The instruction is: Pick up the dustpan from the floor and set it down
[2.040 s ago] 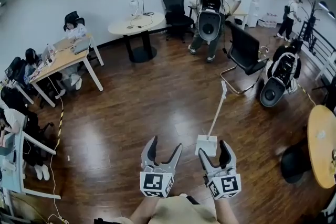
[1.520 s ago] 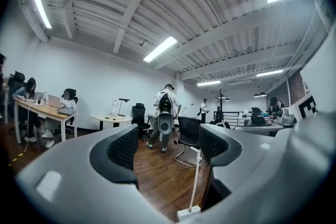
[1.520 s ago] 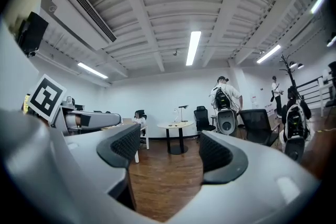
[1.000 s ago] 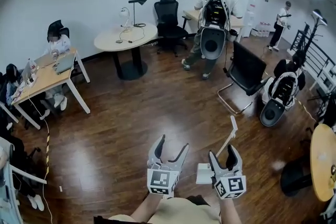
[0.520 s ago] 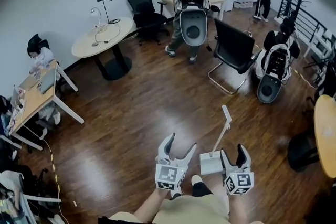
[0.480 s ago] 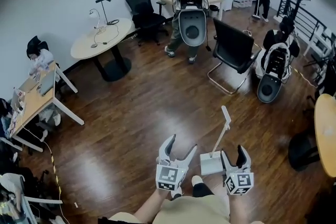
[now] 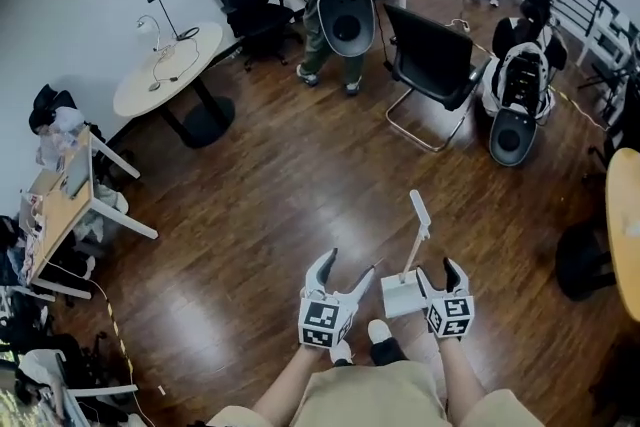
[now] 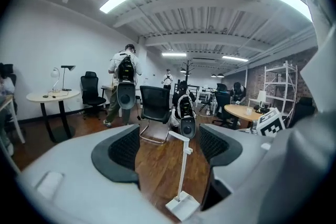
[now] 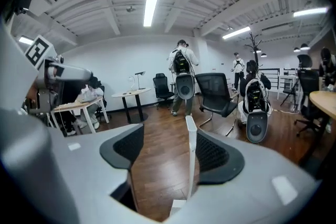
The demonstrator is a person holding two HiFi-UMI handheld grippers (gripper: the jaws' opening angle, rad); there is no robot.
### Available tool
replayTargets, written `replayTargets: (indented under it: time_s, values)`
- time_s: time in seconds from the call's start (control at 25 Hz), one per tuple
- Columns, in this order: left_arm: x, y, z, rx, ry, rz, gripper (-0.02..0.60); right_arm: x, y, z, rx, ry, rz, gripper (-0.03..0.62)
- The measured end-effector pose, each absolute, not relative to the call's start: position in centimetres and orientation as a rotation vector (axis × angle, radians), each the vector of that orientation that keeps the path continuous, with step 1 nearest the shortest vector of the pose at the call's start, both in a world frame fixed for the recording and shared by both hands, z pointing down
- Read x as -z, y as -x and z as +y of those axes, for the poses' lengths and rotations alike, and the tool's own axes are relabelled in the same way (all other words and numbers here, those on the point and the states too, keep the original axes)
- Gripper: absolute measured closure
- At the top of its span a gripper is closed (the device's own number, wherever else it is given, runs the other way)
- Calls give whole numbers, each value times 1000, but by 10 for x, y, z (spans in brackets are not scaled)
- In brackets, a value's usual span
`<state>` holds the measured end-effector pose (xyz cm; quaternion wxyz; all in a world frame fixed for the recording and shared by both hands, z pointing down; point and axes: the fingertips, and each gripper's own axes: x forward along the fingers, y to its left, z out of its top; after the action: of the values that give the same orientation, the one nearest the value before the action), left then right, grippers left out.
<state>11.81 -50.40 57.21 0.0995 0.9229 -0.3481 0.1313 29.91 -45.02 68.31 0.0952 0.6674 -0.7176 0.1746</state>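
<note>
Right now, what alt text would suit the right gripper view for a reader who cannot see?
The right gripper, jaws apart and just now closing, has the upright white dustpan handle between them, not yet pinched. Beyond lie a wooden floor, a black chair and a person wearing a backpack.

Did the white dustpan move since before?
No, seemingly: the dustpan stands upright on the floor in front of the black chair as before; only the view shifted.

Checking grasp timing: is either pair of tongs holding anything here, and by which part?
Nothing yet. The right tongs have just been closing with the dustpan handle between them, not clamped. The left tongs stand open, empty.
</note>
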Motion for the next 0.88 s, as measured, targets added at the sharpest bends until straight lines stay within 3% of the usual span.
replayTargets:
  time_s: [0.4, 0.72, 0.76, 0.88]
  values:
    - [-617, -136, -508, -545, -2677, -945, 241, -775, -342, -537, -645, -1873, -2018, 321]
    - [-614, -87, -513, -510, -2538, -1046, 241, -805, -347, -586, -674, -1814, -1992, 326]
    - [-615, -82, -517, -502, -2528, -1067, 241, -809, -350, -592, -667, -1826, -1983, 337]
    - [-620, -74, -522, -489, -2503, -1109, 241, -818, -357, -602, -676, -1858, -1966, 465]
